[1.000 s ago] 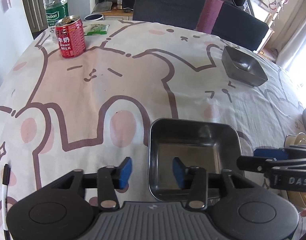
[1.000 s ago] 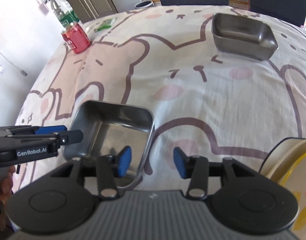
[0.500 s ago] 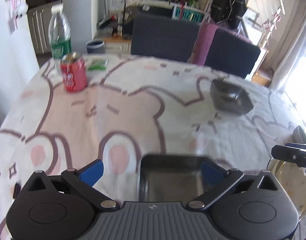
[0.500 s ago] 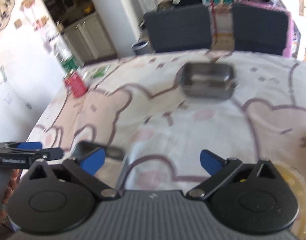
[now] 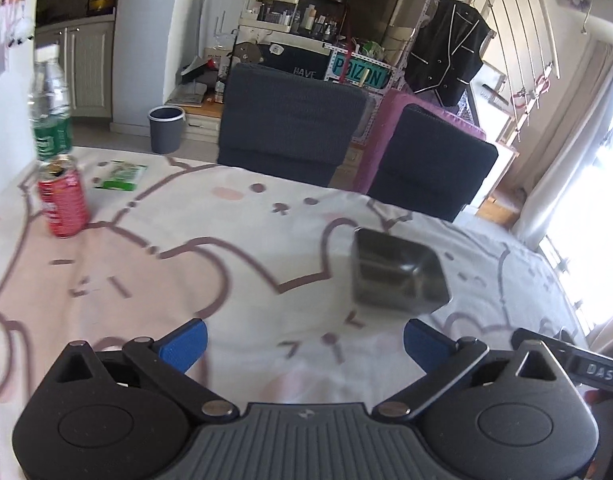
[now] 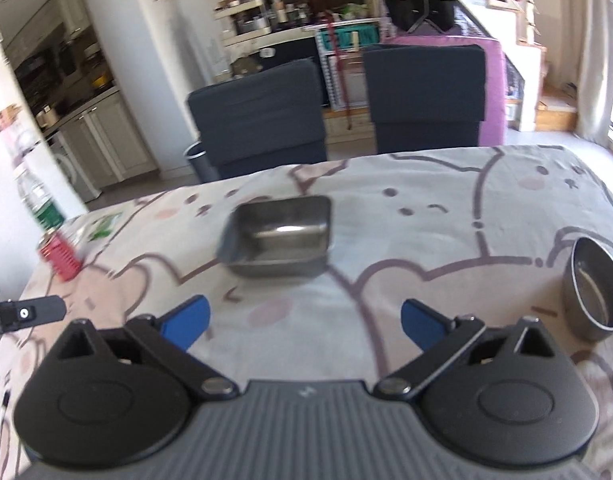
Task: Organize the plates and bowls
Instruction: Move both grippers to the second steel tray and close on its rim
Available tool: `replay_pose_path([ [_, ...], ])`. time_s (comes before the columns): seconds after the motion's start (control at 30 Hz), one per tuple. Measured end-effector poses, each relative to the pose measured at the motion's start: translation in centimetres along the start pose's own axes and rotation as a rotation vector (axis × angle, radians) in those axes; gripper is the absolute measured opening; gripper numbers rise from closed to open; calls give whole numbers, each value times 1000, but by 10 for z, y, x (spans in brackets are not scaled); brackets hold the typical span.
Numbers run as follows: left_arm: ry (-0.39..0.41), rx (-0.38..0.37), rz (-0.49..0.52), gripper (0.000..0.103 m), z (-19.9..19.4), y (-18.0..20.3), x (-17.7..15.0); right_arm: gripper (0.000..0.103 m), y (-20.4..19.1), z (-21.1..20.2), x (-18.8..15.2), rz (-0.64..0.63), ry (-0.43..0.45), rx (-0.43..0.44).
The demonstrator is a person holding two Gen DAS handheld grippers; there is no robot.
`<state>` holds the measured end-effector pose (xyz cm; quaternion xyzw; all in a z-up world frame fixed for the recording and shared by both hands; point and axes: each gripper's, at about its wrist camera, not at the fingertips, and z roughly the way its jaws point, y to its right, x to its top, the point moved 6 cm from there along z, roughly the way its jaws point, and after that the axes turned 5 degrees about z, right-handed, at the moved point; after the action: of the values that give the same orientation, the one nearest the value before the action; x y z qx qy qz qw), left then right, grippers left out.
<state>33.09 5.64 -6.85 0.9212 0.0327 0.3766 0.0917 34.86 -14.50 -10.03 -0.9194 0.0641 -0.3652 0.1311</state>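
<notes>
- Nearest, the left hand-held gripper (image 5: 304, 340) stands with its jaws spread wide and nothing between them; only the patterned cloth of the table (image 5: 234, 272) lies under the gap.
- Likewise the right hand-held gripper (image 6: 304, 322) is wide apart and empty; both sets of jaws have just been opening.
- Step in hand, as judged: both grippers are free and raised between placements, with the next dish to be chosen.
- Midway up the table, the square metal dish (image 6: 280, 238) sits upright and alone, ahead of the right gripper and slightly to the left, well apart from it.
- Next move, as judged: bring one gripper down over a rim of that dish, jaws astride the wall, and close before lifting; the thin, sloped steel wall may slip.
- Right view only: a round metal bowl (image 6: 594, 288) at the near right, tilted or seen at an angle; which cannot be told.
- Left view only: the dish's dark outer wall, not its inside.
- Far left, in both views: a red can (image 5: 62, 198), a clear bottle (image 5: 50, 114) behind it and a green packet (image 5: 120, 176).
- Beyond the far edge stand two dark chairs (image 5: 290, 124).
</notes>
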Motion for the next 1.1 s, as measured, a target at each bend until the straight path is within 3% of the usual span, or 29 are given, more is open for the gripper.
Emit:
replay_pose_path([
  [0.13, 19, -11, 14, 97, 29, 20, 10, 103, 15, 21, 18, 40, 19, -12],
  [0.2, 16, -6, 34, 88, 48, 26, 16, 102, 20, 28, 28, 63, 22, -30],
  [0.3, 17, 11, 63, 72, 74, 28, 22, 89, 23, 47, 40, 102, 10, 2],
  [0.47, -7, -29, 56, 62, 111, 27, 30, 53, 20, 82, 51, 113, -28, 36],
  [0.53, -20, -42, 40, 58, 125, 27, 32, 46, 17, 96, 53, 83, -44, 39],
  [0.8, -34, -72, 10, 43, 160, 33, 43, 43, 22, 125, 64, 79, -65, 62],
  [0.93, -49, -92, 15, 38, 171, 43, 45, 35, 32, 142, 69, 104, -76, 81],
  [1.0, -64, -86, 20, 28, 176, 46, 43, 30, 34, 147, 70, 104, -86, 95],
  [1.07, -75, -72, 35, 27, 180, 48, 41, 18, 34, 150, 70, 102, -90, 102],
  [1.1, -81, -68, 44, 26, 182, 49, 39, 18, 33, 152, 70, 98, -94, 104],
])
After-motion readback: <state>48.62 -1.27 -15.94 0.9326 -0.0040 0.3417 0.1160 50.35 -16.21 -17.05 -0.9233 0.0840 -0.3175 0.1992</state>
